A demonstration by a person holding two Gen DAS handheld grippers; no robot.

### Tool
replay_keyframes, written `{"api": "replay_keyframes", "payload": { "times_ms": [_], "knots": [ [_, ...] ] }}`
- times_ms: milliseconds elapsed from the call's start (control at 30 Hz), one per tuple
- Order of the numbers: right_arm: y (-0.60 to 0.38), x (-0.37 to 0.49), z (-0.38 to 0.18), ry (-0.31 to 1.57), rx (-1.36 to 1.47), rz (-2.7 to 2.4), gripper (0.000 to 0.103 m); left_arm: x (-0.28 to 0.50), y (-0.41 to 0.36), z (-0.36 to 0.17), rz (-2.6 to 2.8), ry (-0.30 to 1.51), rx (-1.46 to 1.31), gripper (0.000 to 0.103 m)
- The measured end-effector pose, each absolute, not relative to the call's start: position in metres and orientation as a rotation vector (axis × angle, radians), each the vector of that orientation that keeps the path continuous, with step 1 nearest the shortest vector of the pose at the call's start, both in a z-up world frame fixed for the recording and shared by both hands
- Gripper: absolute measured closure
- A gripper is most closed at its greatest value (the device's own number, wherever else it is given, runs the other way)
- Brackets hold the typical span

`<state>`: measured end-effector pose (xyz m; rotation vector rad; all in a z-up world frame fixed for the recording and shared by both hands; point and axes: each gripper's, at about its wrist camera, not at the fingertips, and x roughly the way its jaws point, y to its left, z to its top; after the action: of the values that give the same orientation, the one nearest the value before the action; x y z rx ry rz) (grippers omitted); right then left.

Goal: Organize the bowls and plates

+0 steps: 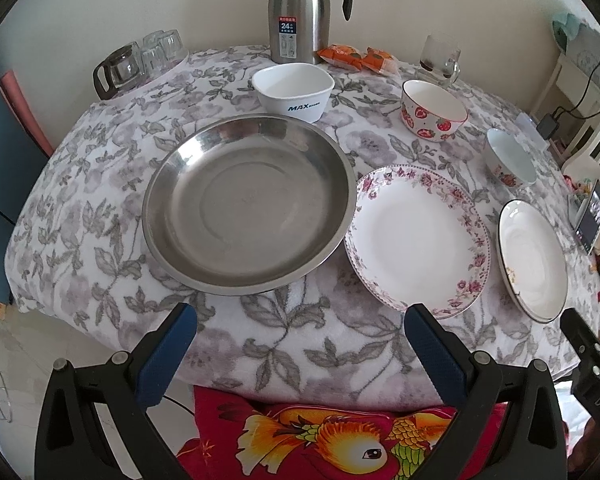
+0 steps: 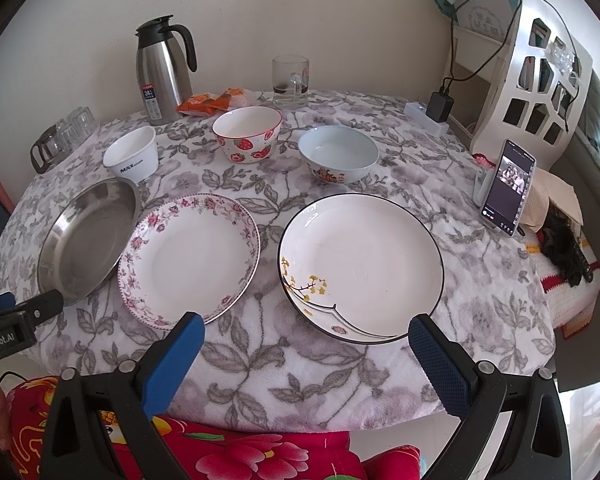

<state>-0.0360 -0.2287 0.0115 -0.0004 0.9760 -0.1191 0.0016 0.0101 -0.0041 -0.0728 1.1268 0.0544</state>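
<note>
On the floral tablecloth lie a steel plate (image 1: 246,204) (image 2: 88,240), a rose-rimmed plate (image 1: 418,240) (image 2: 190,256) and a black-rimmed white plate (image 1: 534,260) (image 2: 362,264). Behind them stand a white MAX bowl (image 1: 294,92) (image 2: 131,158), a strawberry bowl (image 1: 434,110) (image 2: 247,132) and a pale blue bowl (image 1: 510,158) (image 2: 338,154). My left gripper (image 1: 300,320) hovers open over the table's near edge, below the steel plate. My right gripper (image 2: 306,330) is open too, just short of the black-rimmed plate. Neither holds anything.
A steel thermos (image 1: 298,12) (image 2: 162,70), orange snack packets (image 1: 356,58) (image 2: 212,102), a glass mug (image 1: 438,56) (image 2: 290,80) and upturned glasses (image 1: 140,62) (image 2: 62,136) line the back. A phone on a stand (image 2: 508,188) and a white rack (image 2: 536,68) stand right. A red cushion (image 1: 320,436) lies below the edge.
</note>
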Motion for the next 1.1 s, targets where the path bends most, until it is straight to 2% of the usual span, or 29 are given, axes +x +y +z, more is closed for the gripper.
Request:
{"api": "replay_keyframes", "payload": {
  "times_ms": [233, 567, 1100],
  "knots": [
    [-0.223, -0.020, 0.024, 0.967, -0.008, -0.067, 0.000, 0.010, 0.041, -0.001, 0.030, 1.112, -0.216, 0.000],
    [-0.188, 0.017, 0.064, 0.857, 0.076, 0.054, 0.000, 0.022, 0.114, 0.012, 0.148, 0.959, -0.320, 0.000],
    [-0.097, 0.069, 0.006, 0.912, 0.070, 0.279, 0.000, 0.022, 0.191, -0.031, 0.257, 0.837, -0.422, 0.000]
  ]
}}
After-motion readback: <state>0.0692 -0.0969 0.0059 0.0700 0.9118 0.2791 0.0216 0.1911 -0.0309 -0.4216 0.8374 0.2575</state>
